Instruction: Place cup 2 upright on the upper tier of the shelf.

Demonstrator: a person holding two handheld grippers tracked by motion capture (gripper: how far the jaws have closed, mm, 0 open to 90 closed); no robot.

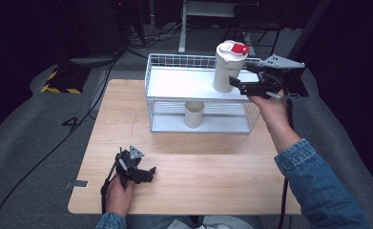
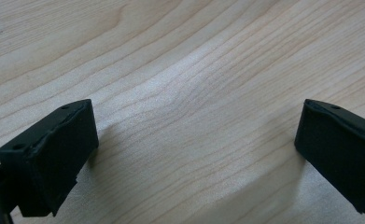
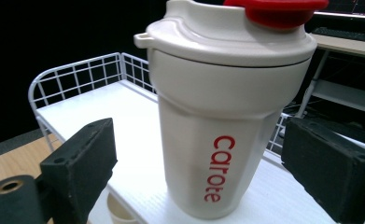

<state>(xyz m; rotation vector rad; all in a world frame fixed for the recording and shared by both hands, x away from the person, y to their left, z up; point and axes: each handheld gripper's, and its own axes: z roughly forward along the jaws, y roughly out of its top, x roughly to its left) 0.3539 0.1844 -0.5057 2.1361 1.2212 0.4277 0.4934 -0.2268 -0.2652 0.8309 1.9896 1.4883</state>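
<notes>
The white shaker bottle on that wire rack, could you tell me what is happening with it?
A person's right gripper has its jaws open around the white shaker bottle, which stands upright on the top shelf of the wire rack, without touching it. The left gripper rests open on the wooden table. A small cup stands on the lower shelf.

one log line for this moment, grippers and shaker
right gripper: open, fingers either side of shaker cup, no contact | cup: upright on rack top shelf | left gripper: open over table
</notes>
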